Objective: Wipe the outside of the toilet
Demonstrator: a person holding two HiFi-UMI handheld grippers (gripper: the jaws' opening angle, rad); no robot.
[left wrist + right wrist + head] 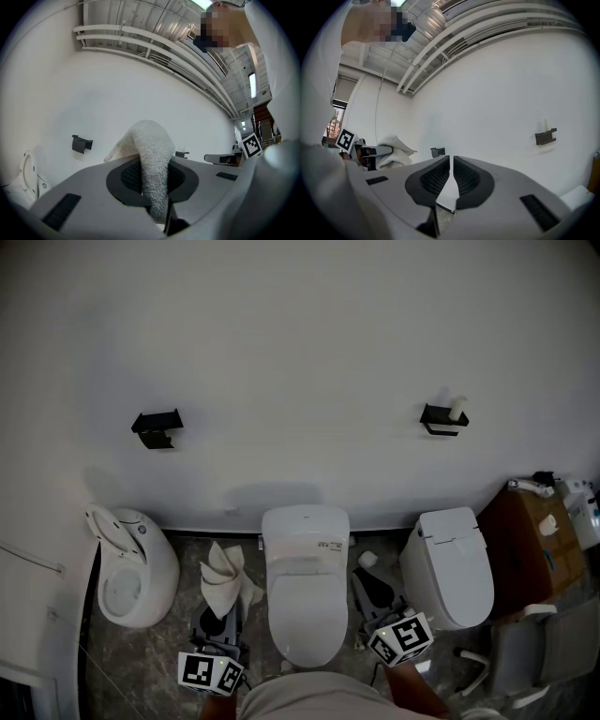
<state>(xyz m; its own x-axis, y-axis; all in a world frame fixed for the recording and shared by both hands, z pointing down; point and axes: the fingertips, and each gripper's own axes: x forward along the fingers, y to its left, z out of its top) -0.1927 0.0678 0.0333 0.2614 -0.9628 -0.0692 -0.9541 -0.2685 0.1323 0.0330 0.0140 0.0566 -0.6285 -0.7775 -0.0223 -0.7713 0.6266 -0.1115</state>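
Now, left gripper (151, 190) pinching white cloth (149, 140), folds standing up past jaws. Right gripper (451, 180) pressed nearly together, nothing between. We judge cloth held just beside toilet (305, 601), at its left flank. That fits approach or lift-off, and any further wiping needs cloth pressed on shell. Only head view shows toilet, lid down; gripper views show only wall (497, 93).

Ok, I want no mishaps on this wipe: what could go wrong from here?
The cloth is pinched at one fold in the left gripper, the rest flopping loose, so it could slip out against the toilet. Bunched like that, it may wipe only a narrow strip. The empty right gripper, jaws nearly together, sits close beside the toilet and might knock it.
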